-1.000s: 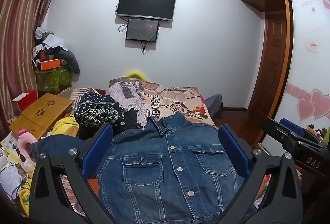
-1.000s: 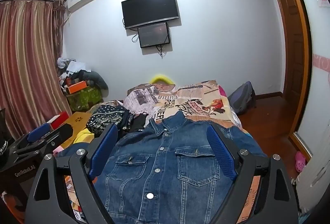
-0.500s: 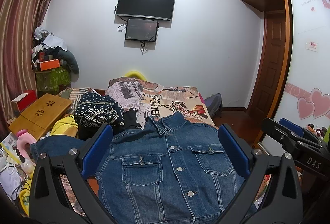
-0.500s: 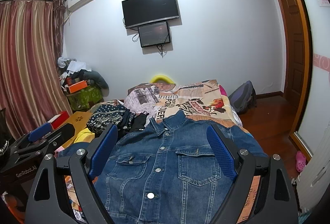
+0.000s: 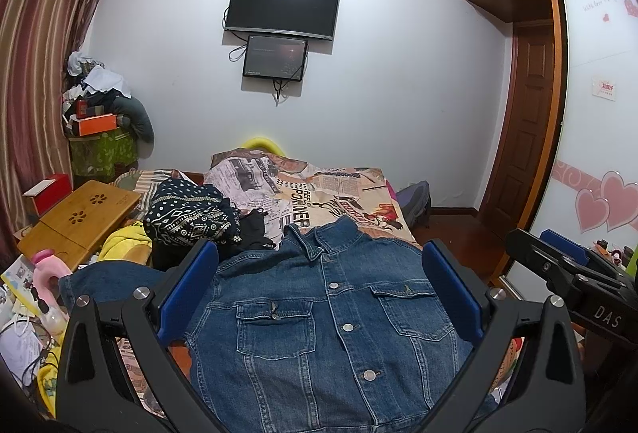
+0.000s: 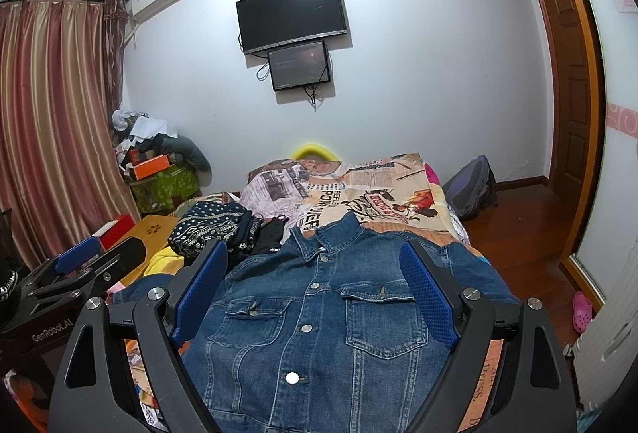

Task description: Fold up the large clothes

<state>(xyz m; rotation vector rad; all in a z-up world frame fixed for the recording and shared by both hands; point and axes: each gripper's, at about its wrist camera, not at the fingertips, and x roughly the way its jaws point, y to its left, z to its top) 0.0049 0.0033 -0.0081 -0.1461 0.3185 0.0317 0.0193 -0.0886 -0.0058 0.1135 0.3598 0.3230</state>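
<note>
- Left wrist view: the left gripper (image 5: 319, 287) is held above the bed (image 5: 351, 189), pointing forward, jaws spread wide and empty; the denim jacket (image 5: 331, 325) lies flat and buttoned on the bed, collar away, seen between the blue pads (image 5: 187, 289) but below them, untouched; the right gripper (image 5: 574, 281) at the right edge reads "DAS"; the bedspread reads "POWER".
- Right wrist view: the right gripper (image 6: 315, 293) hovers likewise, jaws wide apart, holding nothing; the jacket (image 6: 319, 321) lies beneath the gap; the left gripper (image 6: 75, 273) at the left reads "GenRobot.AI".
</note>
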